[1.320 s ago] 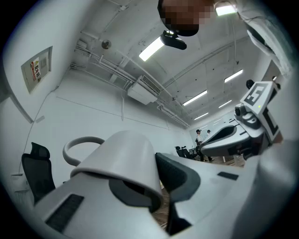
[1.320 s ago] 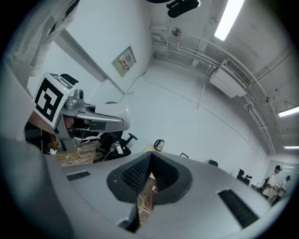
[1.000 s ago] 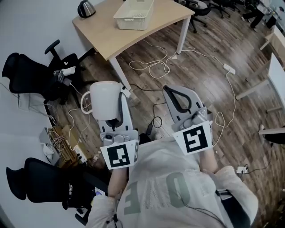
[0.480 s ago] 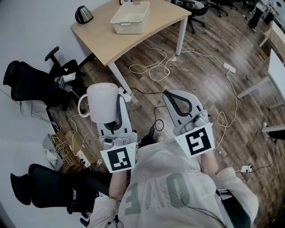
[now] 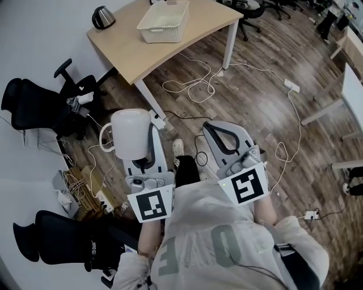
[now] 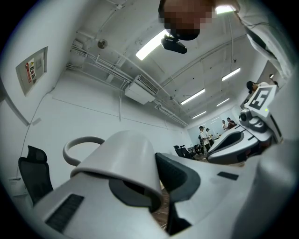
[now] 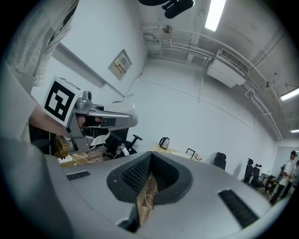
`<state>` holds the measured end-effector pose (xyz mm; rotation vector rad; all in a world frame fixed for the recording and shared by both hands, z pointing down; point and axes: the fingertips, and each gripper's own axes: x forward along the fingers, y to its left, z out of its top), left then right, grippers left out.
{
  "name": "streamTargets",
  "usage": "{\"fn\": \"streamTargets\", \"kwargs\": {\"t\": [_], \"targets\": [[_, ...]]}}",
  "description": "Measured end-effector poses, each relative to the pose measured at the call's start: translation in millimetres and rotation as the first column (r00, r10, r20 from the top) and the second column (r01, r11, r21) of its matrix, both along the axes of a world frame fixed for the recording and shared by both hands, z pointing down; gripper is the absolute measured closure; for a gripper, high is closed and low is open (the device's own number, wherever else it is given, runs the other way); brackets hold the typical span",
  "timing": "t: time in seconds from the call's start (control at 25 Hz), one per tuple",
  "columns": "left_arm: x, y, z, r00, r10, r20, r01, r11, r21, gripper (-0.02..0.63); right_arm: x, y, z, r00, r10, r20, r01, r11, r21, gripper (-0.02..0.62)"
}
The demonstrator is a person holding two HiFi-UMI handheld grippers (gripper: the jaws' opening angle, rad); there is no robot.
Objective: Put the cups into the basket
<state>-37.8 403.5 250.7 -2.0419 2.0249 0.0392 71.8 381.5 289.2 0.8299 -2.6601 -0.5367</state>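
My left gripper [image 5: 139,144] is shut on a white cup [image 5: 130,132], which it holds upside down by the rim, handle to the left. In the left gripper view the white cup [image 6: 122,158] fills the space over the jaws and hides most of them. My right gripper [image 5: 224,131] is shut with nothing between its black pads [image 7: 140,179]. The white basket [image 5: 163,21] stands on the wooden table [image 5: 127,45] far ahead, well beyond both grippers.
A dark kettle [image 5: 102,16] sits at the table's left corner. Black office chairs [image 5: 34,105] stand to the left. White cables [image 5: 193,85] and a power strip [image 5: 292,86] lie on the wooden floor between me and the table. Another desk [image 5: 349,90] is at the right.
The view has shifted slightly; the table and basket sit a little further left and down. Both grippers keep their hold and pose.
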Motion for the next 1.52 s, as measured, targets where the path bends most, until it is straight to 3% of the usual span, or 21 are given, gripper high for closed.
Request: {"fn": "streamTargets", "kwargs": {"t": [0.36,0.52,0.8,1.24,1.52], "targets": [[-4.1,-58.4,-0.4,0.995,0.101,-0.004,-0.101,0.994,0.033,0.557,-23.4,-46.0,-4.9,0.999,0.028,-0.043,-0.027,0.999,0.032,0.6],[0.2,-88.9,-5.9,0.989,0.141,0.035,-0.142,0.988,0.059,0.557,-20.5,-74.2,-4.4,0.998,0.052,-0.025,-0.052,0.998,0.026,0.6],[-11.9,-166.9,11.5,0.98,0.193,0.046,-0.193,0.981,-0.002,0.557,-33.0,-149.4,8.9,0.996,0.085,-0.019,-0.086,0.996,-0.033,0.6],[-86.1,-284.3,-11.5,0.988,0.153,0.011,-0.154,0.988,0.031,0.557,-105.8,-274.7,-4.3,0.997,0.041,-0.06,-0.044,0.998,-0.04,0.6],[-137.9,-363.9,-15.7,0.988,0.148,0.049,-0.15,0.988,0.042,0.557,-156.1,-360.0,-10.6,0.996,0.047,-0.074,-0.049,0.999,-0.023,0.598]]}}
